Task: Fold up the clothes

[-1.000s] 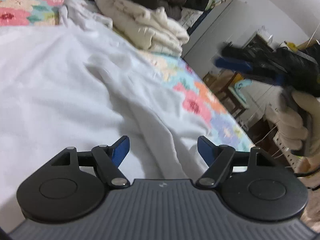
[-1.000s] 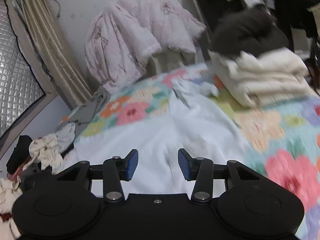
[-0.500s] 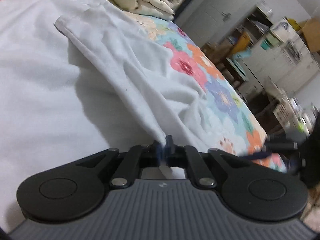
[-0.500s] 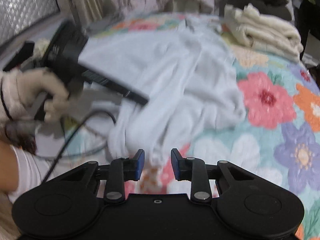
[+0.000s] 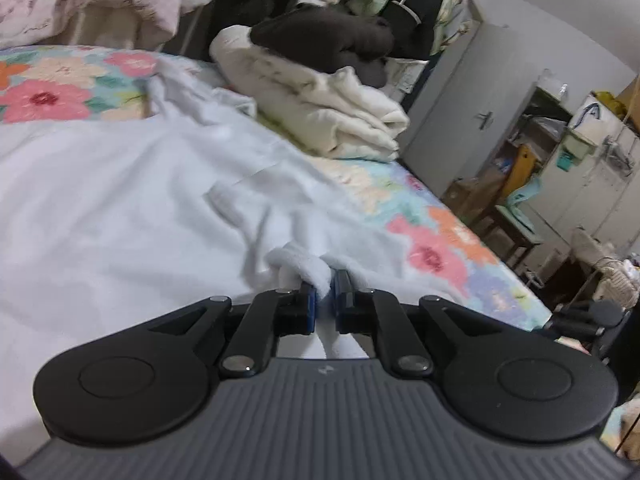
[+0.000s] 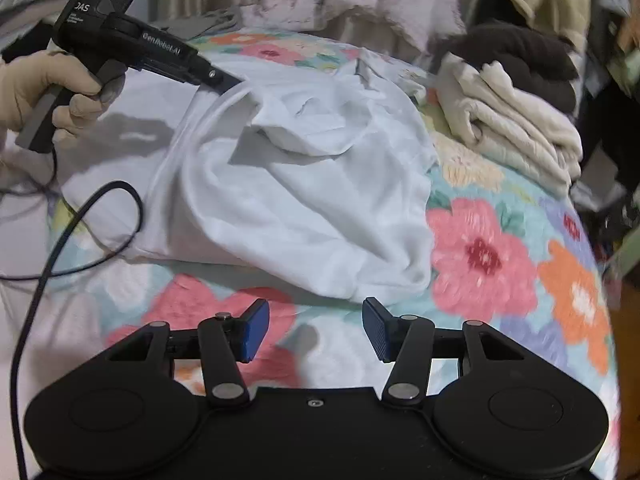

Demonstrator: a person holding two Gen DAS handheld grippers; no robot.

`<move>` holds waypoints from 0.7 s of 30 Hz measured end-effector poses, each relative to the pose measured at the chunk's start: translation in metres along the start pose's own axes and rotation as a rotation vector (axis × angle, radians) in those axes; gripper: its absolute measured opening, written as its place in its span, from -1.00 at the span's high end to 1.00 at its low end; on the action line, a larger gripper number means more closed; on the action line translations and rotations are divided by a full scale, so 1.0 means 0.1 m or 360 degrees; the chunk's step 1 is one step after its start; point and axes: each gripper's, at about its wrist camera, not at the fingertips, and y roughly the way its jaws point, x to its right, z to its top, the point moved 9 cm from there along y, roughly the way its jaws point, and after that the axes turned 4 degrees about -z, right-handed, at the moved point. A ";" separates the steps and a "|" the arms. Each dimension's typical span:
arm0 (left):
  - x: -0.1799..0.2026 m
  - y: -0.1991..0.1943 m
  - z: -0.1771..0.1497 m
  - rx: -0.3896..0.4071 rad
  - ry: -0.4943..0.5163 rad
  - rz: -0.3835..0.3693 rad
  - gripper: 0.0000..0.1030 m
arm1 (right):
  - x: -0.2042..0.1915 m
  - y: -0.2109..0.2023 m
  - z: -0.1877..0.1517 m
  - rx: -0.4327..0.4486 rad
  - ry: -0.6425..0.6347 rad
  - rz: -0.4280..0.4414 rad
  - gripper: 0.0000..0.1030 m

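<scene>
The left gripper pinches a bunched fold of the white garment, which lies crumpled on the floral bedspread. The right gripper, its fingers having just been opening, hovers with nothing between them near the garment's lower edge, beside folded cream clothes.

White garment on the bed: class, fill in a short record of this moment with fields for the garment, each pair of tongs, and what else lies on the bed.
garment: white garment, rumpled, spread on the floral bedspread
left tongs: left tongs shut on a bunched fold of the garment
right tongs: right tongs open, jaws just been opening, nothing between them, over the bedspread just short of the garment's near edge
also on bed: folded cream pile with a dark garment on top, beyond the white one
fold: not yet made
</scene>
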 end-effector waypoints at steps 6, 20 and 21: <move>-0.20 0.03 -0.01 0.0055 -0.0129 0.0062 0.87 | -0.13 0.16 0.09 0.0059 -0.0341 -0.0080 -0.14; -0.29 0.00 0.05 0.0053 -0.0159 0.0064 0.87 | -0.24 0.59 0.32 0.0160 -0.0367 0.0023 0.62; -0.29 0.00 0.05 0.0051 -0.0165 0.0063 0.87 | -0.20 0.60 0.30 0.0050 -0.0235 0.0174 0.84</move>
